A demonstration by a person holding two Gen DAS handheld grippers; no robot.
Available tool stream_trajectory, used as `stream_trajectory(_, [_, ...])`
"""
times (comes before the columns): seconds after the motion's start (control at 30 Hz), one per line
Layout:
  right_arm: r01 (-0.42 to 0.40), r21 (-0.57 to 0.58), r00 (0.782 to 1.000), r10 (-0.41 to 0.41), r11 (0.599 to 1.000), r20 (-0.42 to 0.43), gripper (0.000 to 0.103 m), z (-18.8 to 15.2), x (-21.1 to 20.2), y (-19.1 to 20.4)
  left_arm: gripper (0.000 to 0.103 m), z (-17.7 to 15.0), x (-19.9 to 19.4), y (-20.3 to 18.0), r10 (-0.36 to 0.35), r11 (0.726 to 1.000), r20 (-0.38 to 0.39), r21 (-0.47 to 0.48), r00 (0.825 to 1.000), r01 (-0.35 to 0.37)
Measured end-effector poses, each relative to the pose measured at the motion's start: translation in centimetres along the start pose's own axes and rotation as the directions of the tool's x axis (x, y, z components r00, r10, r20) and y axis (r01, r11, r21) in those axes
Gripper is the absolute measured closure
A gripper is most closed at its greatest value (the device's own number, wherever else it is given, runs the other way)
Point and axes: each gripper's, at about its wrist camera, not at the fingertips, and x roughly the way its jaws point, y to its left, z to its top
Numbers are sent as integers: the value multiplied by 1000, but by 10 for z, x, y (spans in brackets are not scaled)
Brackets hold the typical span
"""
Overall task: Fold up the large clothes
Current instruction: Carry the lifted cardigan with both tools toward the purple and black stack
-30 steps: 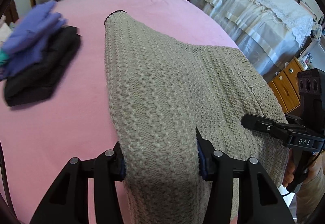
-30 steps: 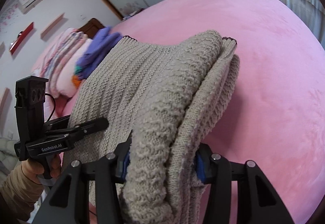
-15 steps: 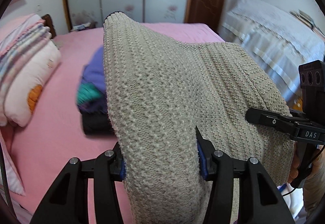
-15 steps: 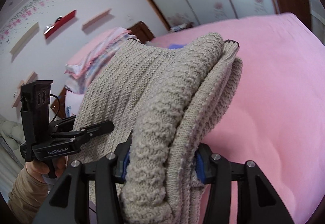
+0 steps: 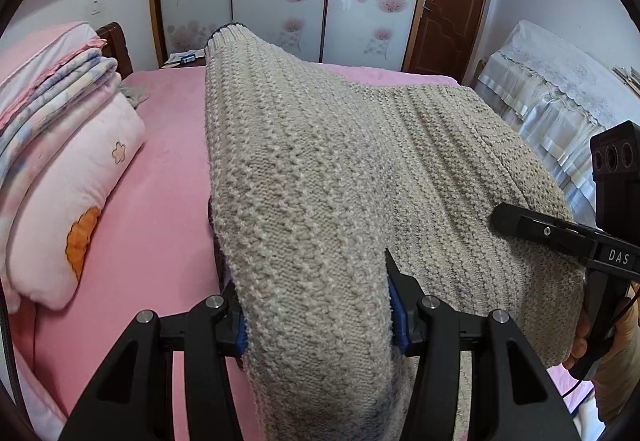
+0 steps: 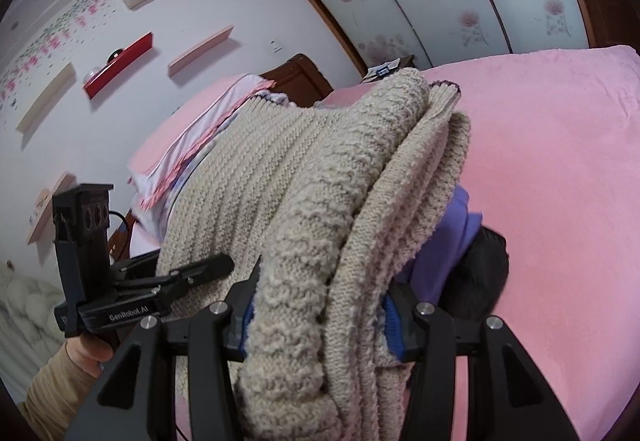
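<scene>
You held the folded sweater (image 5: 304,209) pinched in both grippers' fingers (image 5: 394,305) (image 6: 390,317); thick, soft, saggy knit needed edge grips.

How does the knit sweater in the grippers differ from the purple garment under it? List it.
1. The beige knit sweater is thick and coarsely ribbed; the purple garment looks thin and smooth.
2. The sweater is held up, clamped by the left gripper and right gripper; the purple garment lies on a black garment on the pink bed.
Both are folded.

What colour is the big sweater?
The sweater is beige, a chunky ribbed knit. It shows best in the left wrist view.
</scene>
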Motion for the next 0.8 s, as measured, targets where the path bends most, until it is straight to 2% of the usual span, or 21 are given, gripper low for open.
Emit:
stream_trajectory(0.2, [32,65,999,-30,997,-21,54,31,58,-23,52,39,63,48,-36,999,-75,-7,997,35])
stream_trajectory(0.43, [79,152,996,-71,985,-58,54,27,108,-57,51,46,140,77,-84,996,-170,-24,982,81])
stream_trajectory(0.57, [109,191,993,-97,976,-74,54,15,123,-79,42,35,163,88,-142,989,-164,-54,976,135])
stream_trajectory(0.7, [163,185,983,-144,969,-111,53,-3,139,-89,28,18,185,108,-232,970,-139,-113,963,217])
stream_trajectory(0.8, [173,190,981,-152,966,-120,51,-17,145,-97,19,3,203,124,-294,949,-103,-149,950,278])
